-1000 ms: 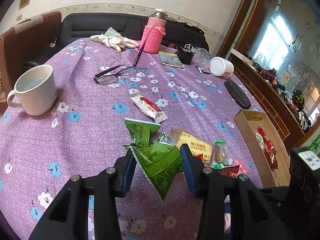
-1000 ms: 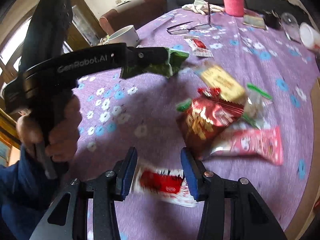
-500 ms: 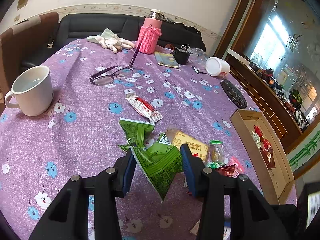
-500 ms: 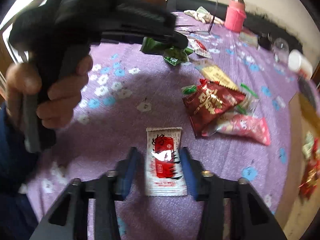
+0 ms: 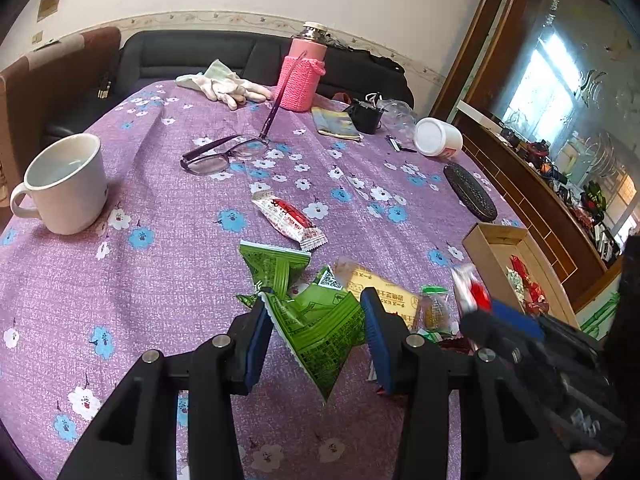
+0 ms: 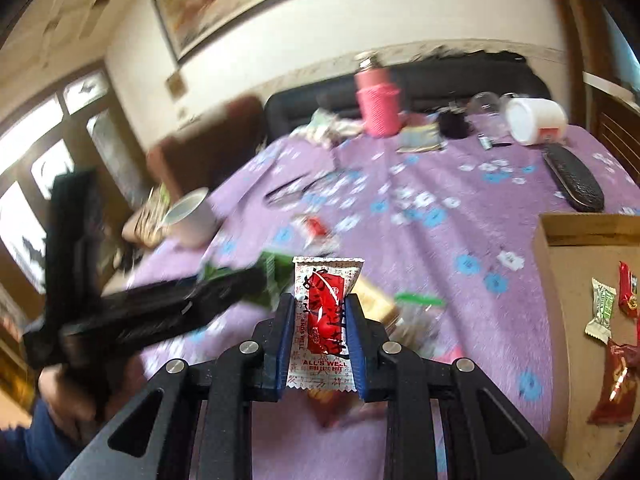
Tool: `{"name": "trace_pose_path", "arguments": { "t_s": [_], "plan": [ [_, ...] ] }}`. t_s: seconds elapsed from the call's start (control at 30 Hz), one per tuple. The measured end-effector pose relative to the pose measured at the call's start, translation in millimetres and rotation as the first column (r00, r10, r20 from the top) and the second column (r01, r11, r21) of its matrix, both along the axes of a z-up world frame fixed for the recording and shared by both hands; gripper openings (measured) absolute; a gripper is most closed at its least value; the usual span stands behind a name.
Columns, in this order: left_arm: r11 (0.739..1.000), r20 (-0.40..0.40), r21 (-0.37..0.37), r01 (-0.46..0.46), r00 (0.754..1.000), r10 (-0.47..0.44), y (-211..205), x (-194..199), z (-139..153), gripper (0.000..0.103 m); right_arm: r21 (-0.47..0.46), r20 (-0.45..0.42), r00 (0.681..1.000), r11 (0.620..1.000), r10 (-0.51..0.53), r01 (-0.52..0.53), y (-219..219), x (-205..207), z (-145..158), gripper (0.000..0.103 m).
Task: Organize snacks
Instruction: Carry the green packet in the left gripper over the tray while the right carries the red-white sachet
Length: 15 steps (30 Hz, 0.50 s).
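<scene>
The right gripper (image 6: 319, 330), jaws closing, pinches a red-and-white crinkled snack packet (image 6: 325, 322) lifted above the purple flowered tablecloth (image 6: 460, 208), the left gripper (image 5: 316, 330) clamps a green foil snack packet (image 5: 316, 326), and farther off sits a shallow cardboard box (image 6: 576, 280) holding wrapped snacks.

Red-white packet (image 6: 326, 322): "ALL'S WELL", smaller print below too small to read
Green packet (image 5: 318, 330): QR code, fine print unreadable
Yellow packet (image 5: 382, 294): characters, too blurred to read
</scene>
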<state>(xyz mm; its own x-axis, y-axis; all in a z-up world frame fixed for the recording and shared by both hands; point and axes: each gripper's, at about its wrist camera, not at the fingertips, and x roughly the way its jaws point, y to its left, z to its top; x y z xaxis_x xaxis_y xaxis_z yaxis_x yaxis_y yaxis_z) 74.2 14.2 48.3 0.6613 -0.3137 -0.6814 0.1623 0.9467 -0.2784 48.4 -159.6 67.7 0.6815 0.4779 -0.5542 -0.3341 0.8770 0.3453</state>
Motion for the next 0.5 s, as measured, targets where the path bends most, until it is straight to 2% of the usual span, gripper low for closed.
{"name": "trace_pose_path", "arguments": {
  "t_s": [0.3, 0.5],
  "plan": [
    [0.999, 0.017, 0.028, 0.039, 0.999, -0.039, -15, -1, 0, 0.042, 0.08, -0.004, 1.0, 0.997, 0.021, -0.021, -18, -3, -9, 0.027],
    [0.999, 0.01, 0.017, 0.045, 0.999, -0.046, -15, -1, 0, 0.042, 0.086, -0.023, 0.999, 0.996, 0.034, -0.032, -18, -3, -16, 0.027]
  ]
}}
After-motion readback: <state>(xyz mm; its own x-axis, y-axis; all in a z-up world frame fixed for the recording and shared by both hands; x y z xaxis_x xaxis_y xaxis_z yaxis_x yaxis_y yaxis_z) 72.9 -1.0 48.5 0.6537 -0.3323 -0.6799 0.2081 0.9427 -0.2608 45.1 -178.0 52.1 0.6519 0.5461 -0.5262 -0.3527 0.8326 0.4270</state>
